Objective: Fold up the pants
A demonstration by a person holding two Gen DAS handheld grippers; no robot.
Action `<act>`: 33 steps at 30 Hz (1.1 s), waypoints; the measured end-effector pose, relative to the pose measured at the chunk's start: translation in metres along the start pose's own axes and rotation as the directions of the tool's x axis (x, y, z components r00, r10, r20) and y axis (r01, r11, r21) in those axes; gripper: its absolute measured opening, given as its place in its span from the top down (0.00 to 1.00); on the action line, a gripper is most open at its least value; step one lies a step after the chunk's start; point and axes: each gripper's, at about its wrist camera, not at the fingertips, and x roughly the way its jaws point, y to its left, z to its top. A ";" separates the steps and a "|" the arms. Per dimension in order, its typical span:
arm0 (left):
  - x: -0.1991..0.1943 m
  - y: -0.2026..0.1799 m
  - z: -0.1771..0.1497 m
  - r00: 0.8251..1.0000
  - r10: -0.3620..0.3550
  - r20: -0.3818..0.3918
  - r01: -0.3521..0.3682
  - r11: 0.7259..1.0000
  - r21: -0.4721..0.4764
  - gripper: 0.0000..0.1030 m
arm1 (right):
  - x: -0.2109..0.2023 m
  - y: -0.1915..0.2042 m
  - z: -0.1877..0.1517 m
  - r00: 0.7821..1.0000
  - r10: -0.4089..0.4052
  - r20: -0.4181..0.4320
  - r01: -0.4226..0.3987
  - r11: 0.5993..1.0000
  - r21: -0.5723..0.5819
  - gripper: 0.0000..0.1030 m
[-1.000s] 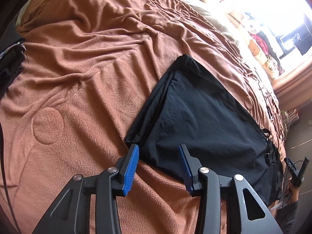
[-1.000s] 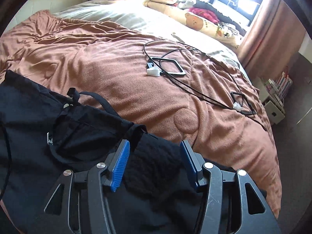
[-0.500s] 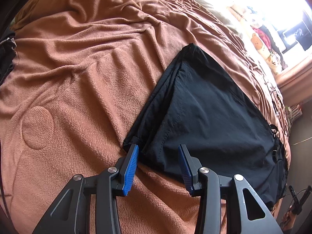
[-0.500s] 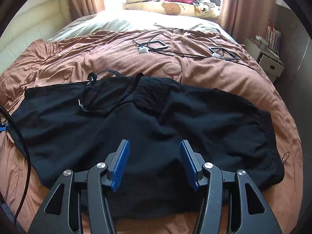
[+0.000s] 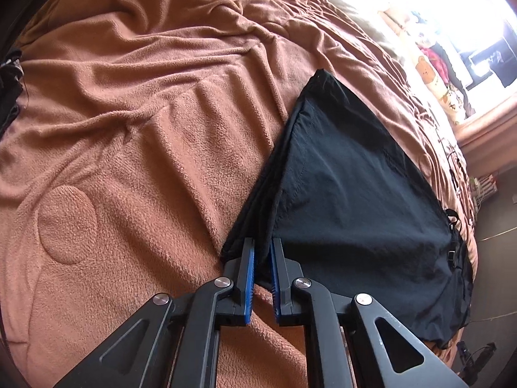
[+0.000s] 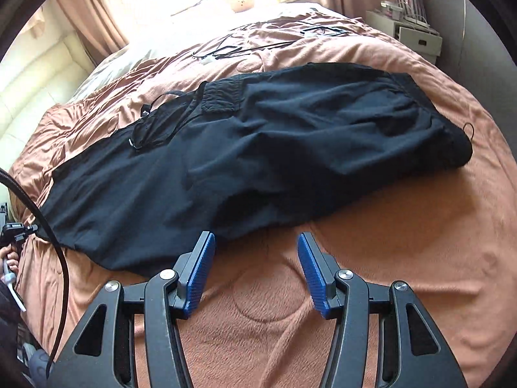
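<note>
The left gripper (image 5: 261,255) is just pinching shut on the pants (image 5: 349,200) hem corner; the right gripper (image 6: 255,252), fingers spread, is hovering beside the bed (image 6: 404,226) edge, likely needing the waist next.

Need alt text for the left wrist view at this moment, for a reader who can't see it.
The left gripper has just closed its blue pads on the near corner of the black pants, pinching the fabric. The pants lie flat on a rumpled brown blanket, stretching away toward a bright window.
</note>
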 end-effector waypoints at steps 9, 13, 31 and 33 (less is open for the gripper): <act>-0.014 0.007 -0.009 0.999 -0.029 0.036 0.031 0.999 -0.035 0.44 | -0.005 -0.013 -0.023 0.995 0.098 0.001 -0.097 0.988 0.117 0.46; -0.010 0.015 -0.009 0.998 -0.064 0.026 0.066 0.995 -0.080 0.44 | 0.000 -0.008 -0.032 0.992 0.127 0.001 -0.126 0.983 0.132 0.46; -0.013 0.013 0.001 0.983 -0.170 0.075 0.177 0.978 -0.107 0.53 | 0.040 -0.002 -0.043 0.970 0.244 0.002 -0.239 0.950 0.200 0.46; -0.009 0.015 0.002 0.986 -0.150 0.076 0.157 0.982 -0.105 0.53 | 0.041 -0.002 -0.044 0.970 0.245 0.004 -0.241 0.950 0.199 0.46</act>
